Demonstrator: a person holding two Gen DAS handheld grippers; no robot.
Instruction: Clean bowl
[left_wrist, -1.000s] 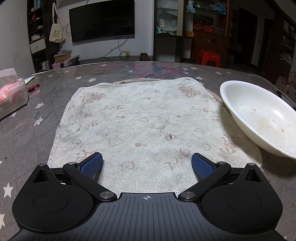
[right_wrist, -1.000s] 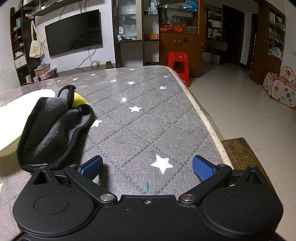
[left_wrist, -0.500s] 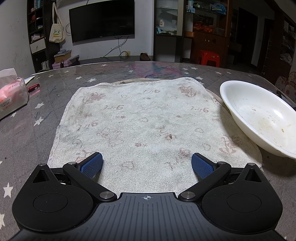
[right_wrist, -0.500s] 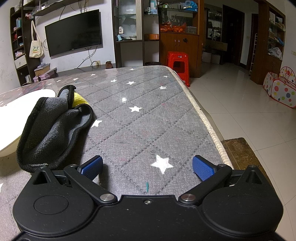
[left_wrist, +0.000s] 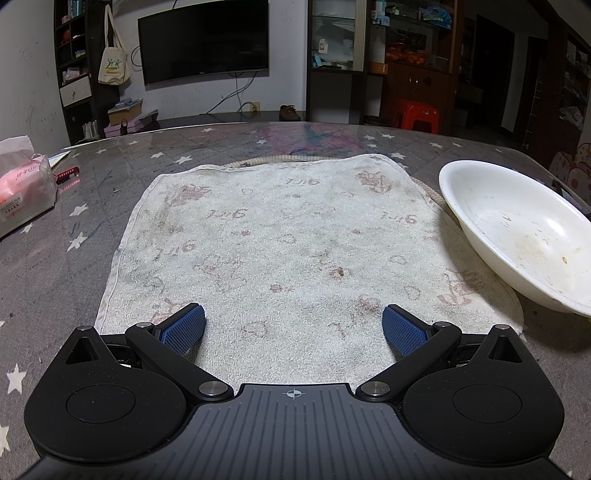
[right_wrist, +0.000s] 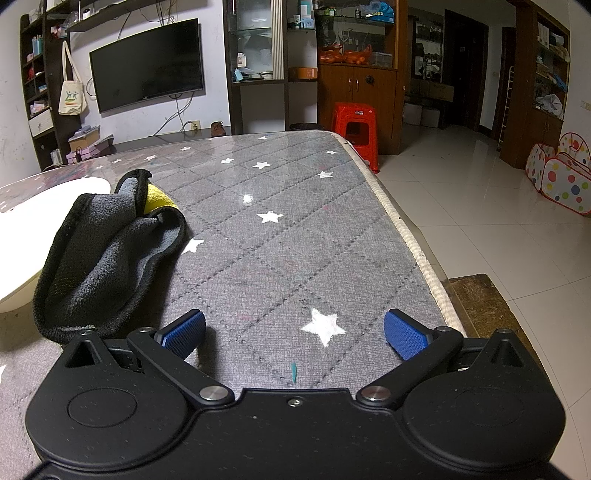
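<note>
A white bowl (left_wrist: 524, 236) with brownish smears and crumbs inside sits tilted at the right of the left wrist view, resting partly on a stained white towel (left_wrist: 295, 243). My left gripper (left_wrist: 293, 326) stands open over the towel's near edge, nothing between its blue pads. In the right wrist view the bowl's rim (right_wrist: 33, 229) shows at far left. A dark grey cloth with a yellow patch (right_wrist: 110, 251) lies crumpled beside it. My right gripper (right_wrist: 295, 332) is open over the bare tablecloth, to the right of the cloth.
The table wears a grey quilted cover with white stars (right_wrist: 295, 229). A tissue pack (left_wrist: 22, 192) and a red pen (left_wrist: 68, 173) lie at the far left. The table's right edge (right_wrist: 413, 251) drops to a tiled floor. A red stool (right_wrist: 356, 125) stands beyond.
</note>
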